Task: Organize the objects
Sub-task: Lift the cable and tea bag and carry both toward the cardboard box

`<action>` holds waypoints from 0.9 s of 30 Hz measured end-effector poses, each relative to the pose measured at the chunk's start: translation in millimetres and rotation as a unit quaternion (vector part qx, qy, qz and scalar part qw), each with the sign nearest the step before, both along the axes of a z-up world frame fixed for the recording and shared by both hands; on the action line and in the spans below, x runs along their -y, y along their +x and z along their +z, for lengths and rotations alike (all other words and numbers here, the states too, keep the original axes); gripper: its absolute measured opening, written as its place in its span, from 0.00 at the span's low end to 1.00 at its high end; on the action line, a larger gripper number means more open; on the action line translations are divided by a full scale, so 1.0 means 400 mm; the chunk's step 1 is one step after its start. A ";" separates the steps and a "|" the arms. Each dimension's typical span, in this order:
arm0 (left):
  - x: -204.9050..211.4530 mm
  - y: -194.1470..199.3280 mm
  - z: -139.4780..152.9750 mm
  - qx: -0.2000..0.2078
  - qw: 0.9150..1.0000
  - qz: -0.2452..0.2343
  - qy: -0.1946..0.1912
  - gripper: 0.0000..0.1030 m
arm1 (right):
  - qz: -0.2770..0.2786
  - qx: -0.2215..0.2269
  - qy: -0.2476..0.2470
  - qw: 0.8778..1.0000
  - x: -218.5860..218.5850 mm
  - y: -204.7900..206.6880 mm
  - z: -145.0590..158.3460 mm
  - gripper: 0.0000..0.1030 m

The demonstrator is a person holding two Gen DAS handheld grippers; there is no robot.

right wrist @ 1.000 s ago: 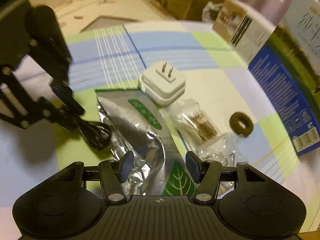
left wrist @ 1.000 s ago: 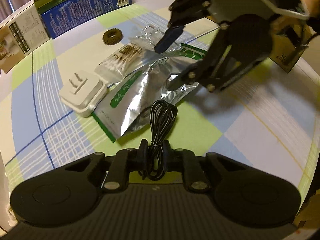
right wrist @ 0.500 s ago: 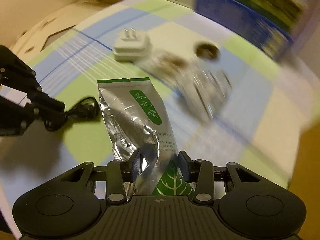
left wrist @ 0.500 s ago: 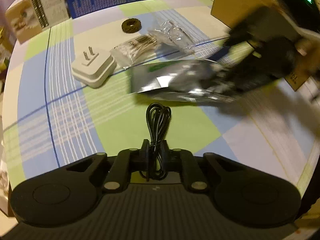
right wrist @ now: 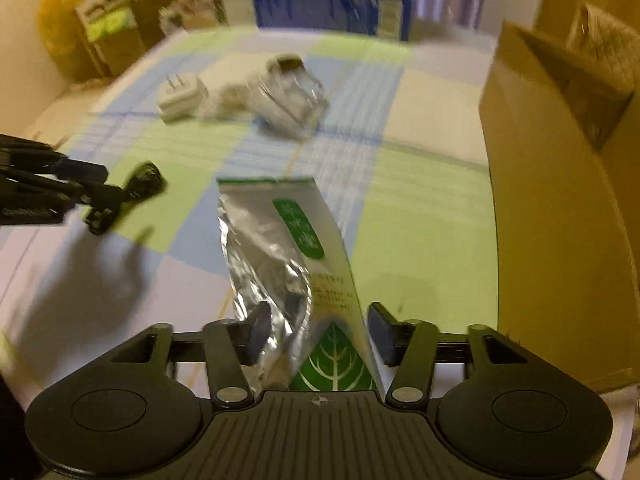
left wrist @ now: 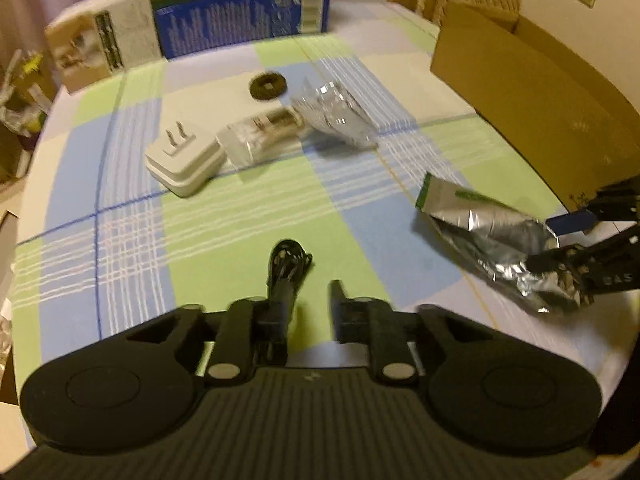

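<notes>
Foil pouch (right wrist: pixel 288 264) sits between the right gripper's (right wrist: pixel 316 334) fingers (right wrist: pixel 256 332), which are spread wider than the pouch and appear released around it; whether either pad touches the foil cannot be told. The right view shows its printed face: crinkled silver, a green label strip up the middle, a green band across the far end and a green leaf at the near end. The left view shows it from the side at 3 o'clock (left wrist: pixel 484 236), its far end with the green band lifted off the cloth, with the right gripper (left wrist: pixel 560 240) at its crumpled end.

The left view alone shows the black cable (left wrist: pixel 286 268), a coiled bundle lying against the left finger (left wrist: pixel 276 316) of the left gripper (left wrist: pixel 306 308), whose fingers stand apart, released. In the right view that gripper (right wrist: pixel 104 196) is at 9 o'clock with the cable end (right wrist: pixel 146 178) blurred.

Toward 12 o'clock lie a white plug (left wrist: pixel 182 160), a clear packet (left wrist: pixel 264 134) just beside it, a crumpled wrapper (left wrist: pixel 336 116), and a dark ring (left wrist: pixel 268 86).

Everything rests on a checked cloth (left wrist: pixel 224 216) of green, blue and white. A cardboard box (right wrist: pixel 560 184) stands at 3 o'clock, and a blue box (left wrist: pixel 240 20) at 12 o'clock.
</notes>
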State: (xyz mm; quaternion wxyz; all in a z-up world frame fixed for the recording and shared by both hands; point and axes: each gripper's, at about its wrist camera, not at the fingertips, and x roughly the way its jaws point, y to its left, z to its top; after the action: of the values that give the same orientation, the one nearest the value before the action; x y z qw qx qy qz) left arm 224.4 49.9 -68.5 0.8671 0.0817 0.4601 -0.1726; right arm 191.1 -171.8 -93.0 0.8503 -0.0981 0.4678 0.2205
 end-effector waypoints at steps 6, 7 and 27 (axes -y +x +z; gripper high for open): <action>-0.006 -0.012 -0.027 0.023 0.998 -0.029 0.049 0.35 | 0.036 0.021 0.004 0.999 -0.024 0.004 -0.014 0.65; -0.011 -0.007 -0.038 0.017 0.998 -0.026 0.047 0.35 | 0.038 0.020 0.001 0.999 -0.030 0.009 -0.023 0.67; 0.013 0.011 -0.095 -0.018 0.999 -0.020 0.019 0.22 | 0.039 0.004 -0.010 0.999 -0.045 0.057 -0.111 0.70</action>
State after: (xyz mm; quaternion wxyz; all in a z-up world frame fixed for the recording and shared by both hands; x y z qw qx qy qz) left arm 228.6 44.6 -106.5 0.8535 0.1042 0.4768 -0.1823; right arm 213.8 -153.7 -137.6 0.8419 -0.1254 0.4623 0.2484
